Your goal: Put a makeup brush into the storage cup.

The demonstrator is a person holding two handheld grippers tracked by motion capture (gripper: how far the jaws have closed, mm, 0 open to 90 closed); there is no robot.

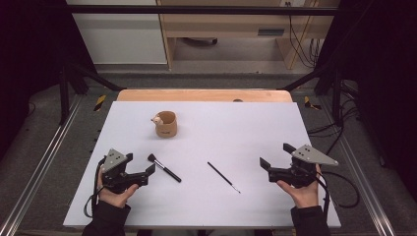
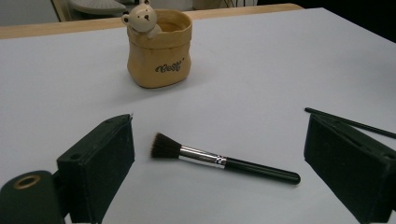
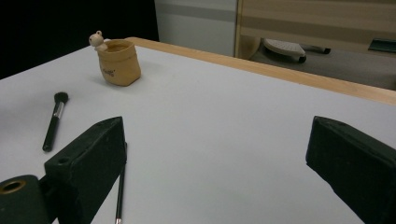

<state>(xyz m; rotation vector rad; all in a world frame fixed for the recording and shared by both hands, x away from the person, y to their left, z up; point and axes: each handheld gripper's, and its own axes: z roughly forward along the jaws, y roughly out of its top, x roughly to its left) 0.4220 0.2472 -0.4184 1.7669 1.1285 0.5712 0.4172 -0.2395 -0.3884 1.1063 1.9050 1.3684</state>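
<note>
A tan sack-shaped cup with a small bear figure on its rim stands on the white table top. A black-handled makeup brush with a dark fluffy head lies left of centre. A thin black brush lies near the middle. My left gripper is open at the front left, just short of the makeup brush, which lies between its jaws with the cup beyond. My right gripper is open and empty at the front right. In its view, the thin brush runs beside its left jaw.
A wooden strip edges the table's far side. Black frame bars, cables and a wooden cabinet stand beyond it. Metal rails run along the floor on both sides.
</note>
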